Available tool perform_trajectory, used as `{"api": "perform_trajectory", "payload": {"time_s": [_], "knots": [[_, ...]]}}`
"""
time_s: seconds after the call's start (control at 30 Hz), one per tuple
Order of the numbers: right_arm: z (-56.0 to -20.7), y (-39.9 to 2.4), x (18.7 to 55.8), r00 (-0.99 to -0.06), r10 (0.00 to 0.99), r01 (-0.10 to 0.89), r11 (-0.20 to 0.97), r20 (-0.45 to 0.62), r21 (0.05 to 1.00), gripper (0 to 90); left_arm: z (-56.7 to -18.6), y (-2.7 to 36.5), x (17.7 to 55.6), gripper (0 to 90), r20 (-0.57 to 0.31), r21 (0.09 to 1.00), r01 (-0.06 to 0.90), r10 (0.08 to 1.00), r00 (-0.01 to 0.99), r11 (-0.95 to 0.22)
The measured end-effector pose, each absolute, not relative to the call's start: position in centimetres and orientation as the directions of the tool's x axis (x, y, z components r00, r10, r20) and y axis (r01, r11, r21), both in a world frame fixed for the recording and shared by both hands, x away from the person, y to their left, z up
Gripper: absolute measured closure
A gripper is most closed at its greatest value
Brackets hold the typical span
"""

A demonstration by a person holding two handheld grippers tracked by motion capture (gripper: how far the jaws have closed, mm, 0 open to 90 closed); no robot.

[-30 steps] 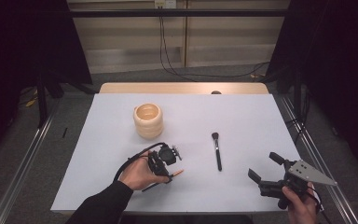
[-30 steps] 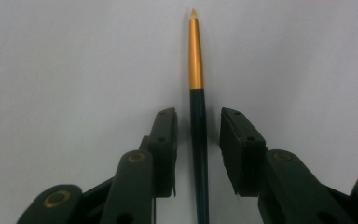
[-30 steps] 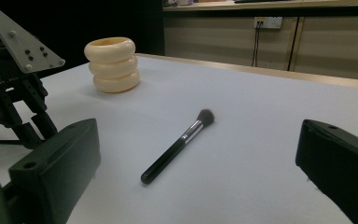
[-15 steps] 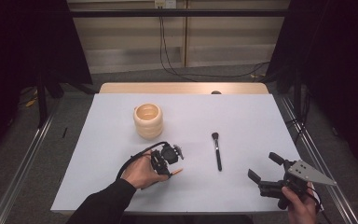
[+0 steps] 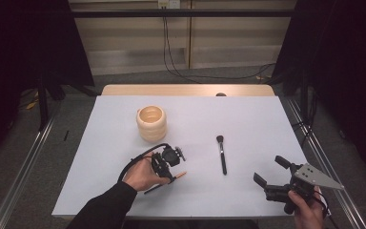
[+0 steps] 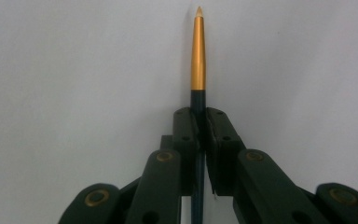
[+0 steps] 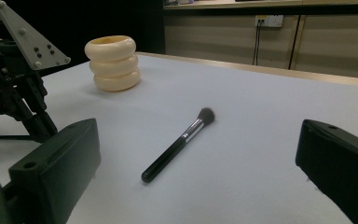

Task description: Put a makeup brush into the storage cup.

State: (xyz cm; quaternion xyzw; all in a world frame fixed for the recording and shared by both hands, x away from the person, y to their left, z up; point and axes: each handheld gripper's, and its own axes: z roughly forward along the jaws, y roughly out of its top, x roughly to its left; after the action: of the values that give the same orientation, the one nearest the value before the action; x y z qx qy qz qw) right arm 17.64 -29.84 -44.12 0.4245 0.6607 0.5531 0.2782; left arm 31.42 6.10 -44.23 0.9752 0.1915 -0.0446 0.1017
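Note:
A thin liner brush (image 6: 198, 56) with a dark handle, gold ferrule and pale tip lies low on the white table (image 5: 248, 124). My left gripper (image 6: 201, 114) is shut on its handle. In the high view that gripper (image 5: 168, 175) is at the front centre-left, and the brush tip (image 5: 181, 174) pokes out to its right. My right gripper (image 5: 270, 171) is held open at the front right, with nothing between its jaws. A black-handled makeup brush (image 5: 221, 155) lies between the two grippers; in the right gripper view this brush (image 7: 182, 142) is ahead of the open right gripper (image 7: 198, 154).
A cream ribbed cup (image 5: 151, 123) stands upright behind the left gripper; the right gripper view has this cup (image 7: 113, 63) at far left. A wooden strip (image 5: 186, 89) borders the table's far edge, and metal rails run along both sides.

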Motion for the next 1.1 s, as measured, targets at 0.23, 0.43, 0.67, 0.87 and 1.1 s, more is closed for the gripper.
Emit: {"api": "perform_trajectory", "payload": {"time_s": [0.23, 0.43, 0.67, 0.87, 1.1], "knots": [[-44.1, -29.9, 17.7, -0.482, 0.870, 0.253, 0.027, 0.101, 0.967, 0.0, -44.2, 6.9, 31.5, 83.6, -0.158, 0.248, 0.431, 0.403, 0.902, -0.867], [-44.1, -29.8, 17.7, -0.481, 0.870, 0.252, 0.023, 0.105, 0.967, 0.0, -43.5, 7.5, 31.4, 83.6, -0.172, 0.290, 0.442, 0.408, 0.896, -0.849], [-44.1, -29.9, 17.7, -0.481, 0.871, 0.251, 0.025, 0.102, 0.968, 0.0, -42.4, 8.2, 31.1, 83.6, -0.202, 0.389, 0.448, 0.400, 0.894, -0.805], [-44.1, -29.8, 17.6, -0.478, 0.873, 0.247, 0.027, 0.097, 0.969, 0.0, -41.6, 9.1, 31.1, 83.6, -0.215, 0.448, 0.423, 0.365, 0.906, -0.787], [-44.1, -29.8, 17.6, -0.477, 0.874, 0.247, 0.026, 0.098, 0.969, 0.0, -41.5, 9.8, 30.7, 83.6, -0.222, 0.539, 0.446, 0.390, 0.894, -0.714]]}}
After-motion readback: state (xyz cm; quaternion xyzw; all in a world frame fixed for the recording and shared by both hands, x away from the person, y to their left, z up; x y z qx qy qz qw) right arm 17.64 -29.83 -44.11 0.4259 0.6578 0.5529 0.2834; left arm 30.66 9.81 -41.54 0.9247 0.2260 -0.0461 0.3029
